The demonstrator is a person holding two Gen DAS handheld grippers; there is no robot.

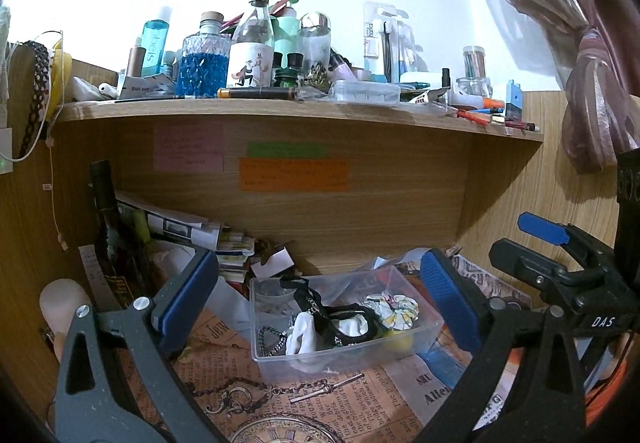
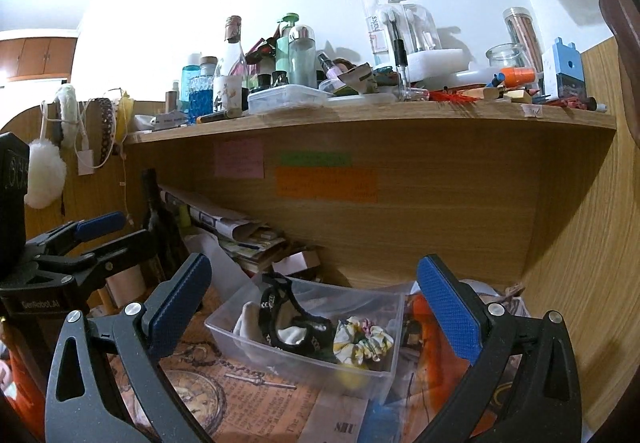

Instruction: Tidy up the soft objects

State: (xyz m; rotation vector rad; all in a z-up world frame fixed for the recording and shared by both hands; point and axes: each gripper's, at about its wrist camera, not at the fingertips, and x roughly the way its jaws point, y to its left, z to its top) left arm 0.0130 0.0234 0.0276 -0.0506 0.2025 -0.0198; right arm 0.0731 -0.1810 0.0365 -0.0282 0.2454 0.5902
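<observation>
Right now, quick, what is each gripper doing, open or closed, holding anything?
Left gripper: open, jaws spread wide, holding nothing.
Right gripper: open, jaws spread wide, holding nothing.

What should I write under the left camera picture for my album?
Left gripper open above a clear plastic box holding a floral scrunchie and black band.

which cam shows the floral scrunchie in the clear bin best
The right wrist view: the floral scrunchie lies fully visible against the clear bin's front wall. The left wrist view shows it too, smaller and partly behind the black strap.
</observation>
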